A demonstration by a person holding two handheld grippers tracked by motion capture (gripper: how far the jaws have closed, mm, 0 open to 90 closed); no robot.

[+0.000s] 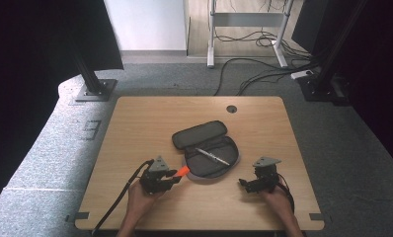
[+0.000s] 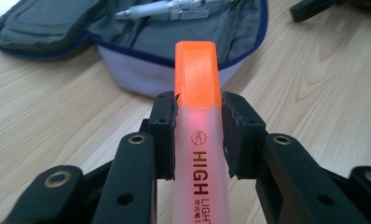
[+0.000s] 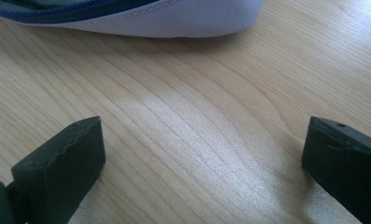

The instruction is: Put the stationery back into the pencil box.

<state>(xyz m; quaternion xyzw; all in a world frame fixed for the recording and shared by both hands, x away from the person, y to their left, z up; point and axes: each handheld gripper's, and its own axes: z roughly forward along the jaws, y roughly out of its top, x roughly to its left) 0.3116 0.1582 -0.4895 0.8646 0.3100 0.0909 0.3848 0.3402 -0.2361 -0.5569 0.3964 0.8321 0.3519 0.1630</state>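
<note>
Orange highlighter (image 2: 198, 121) is clamped firmly between the jaws of the left gripper (image 2: 198, 135), low and left of centre in the high view, its cap pointing at the open pencil case (image 1: 207, 148) mid-table. A silver pen (image 1: 212, 156) lies inside the case. Lower right, the right gripper (image 3: 202, 154) hovers with jaws spread wide over bare wooden table (image 1: 263, 123).

Your left hand-held gripper (image 1: 171, 178) is black, topped by a grey three-cornered plate, with a black cable trailing off its back. Its linked arms carry brass-ringed pivot holes and small screw holes, and its flat pads (image 2: 164, 135) have chipped, rough edges. Your right hand-held gripper (image 1: 247, 183) matches: black body, grey plate, looped black cable, worn block-shaped pads (image 3: 62, 163). Your forearms are bare.
</note>
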